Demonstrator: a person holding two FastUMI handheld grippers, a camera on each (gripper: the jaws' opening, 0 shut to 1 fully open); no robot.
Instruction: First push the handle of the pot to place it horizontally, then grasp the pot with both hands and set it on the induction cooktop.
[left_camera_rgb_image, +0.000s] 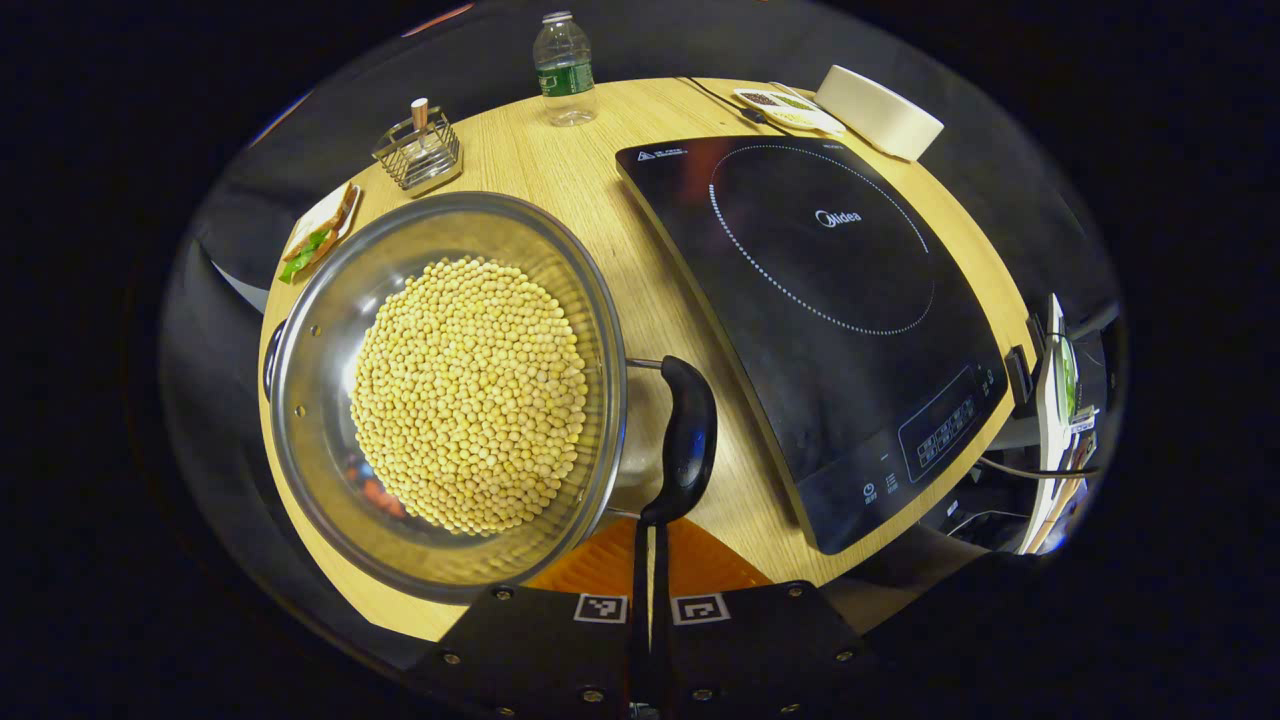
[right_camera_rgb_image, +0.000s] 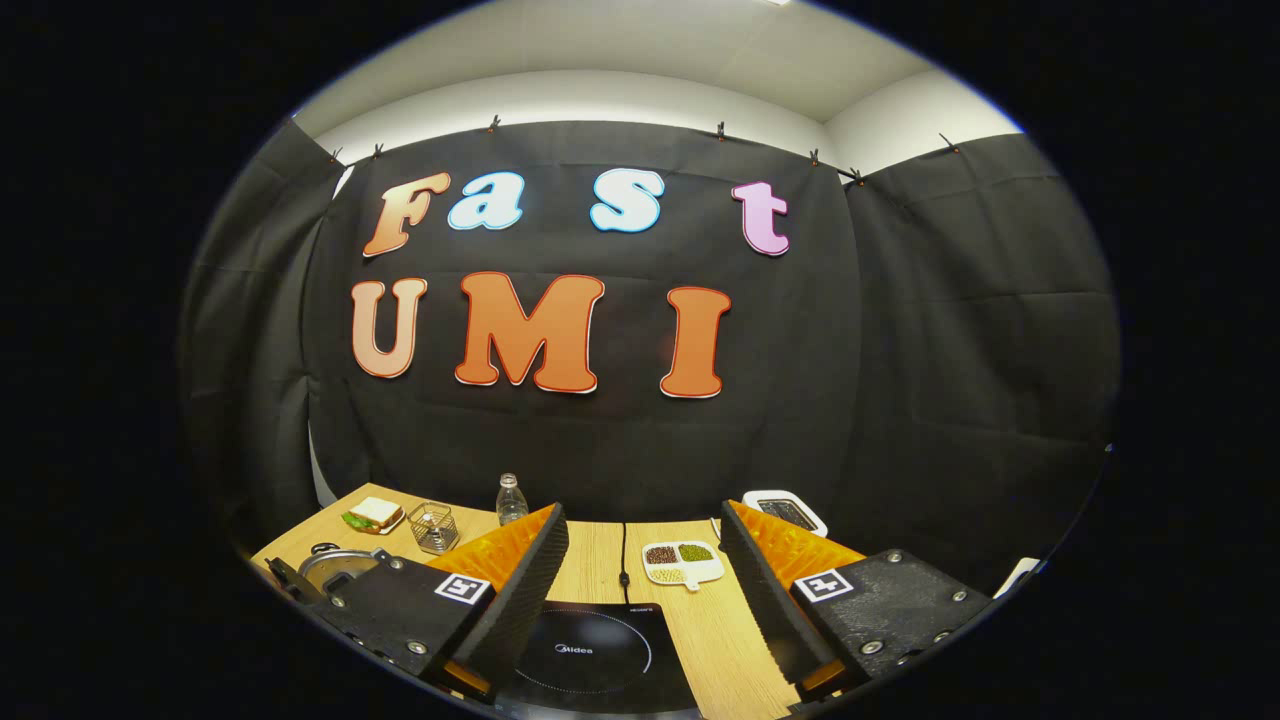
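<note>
One wooden table (left_camera_rgb_image: 560, 200), black cloth wall (right_camera_rgb_image: 950, 380)

Stainless steel pot (left_camera_rgb_image: 440, 390): upright on the worktop (left_camera_rgb_image: 660, 300), filled with yellow soybeans (left_camera_rgb_image: 470, 395). Black side handle (left_camera_rgb_image: 685, 440): faces the induction cooktop (left_camera_rgb_image: 820, 320). Cooktop: flat, black glass, just beside the pot, apart from it.

**Table layout**

Left gripper view: pot (left_camera_rgb_image: 440, 390) on table (left_camera_rgb_image: 640, 300), left of induction cooktop (left_camera_rgb_image: 820, 320), apart; beans (left_camera_rgb_image: 470, 395) in it; handle (left_camera_rgb_image: 685, 440) on cooktop side. Behind pot: wire rack (left_camera_rgb_image: 418, 150), bottle (left_camera_rgb_image: 564, 70); sandwich plate (left_camera_rgb_image: 320, 235) at far-left edge. Divided dish (left_camera_rgb_image: 790, 110) behind cooktop.
</note>
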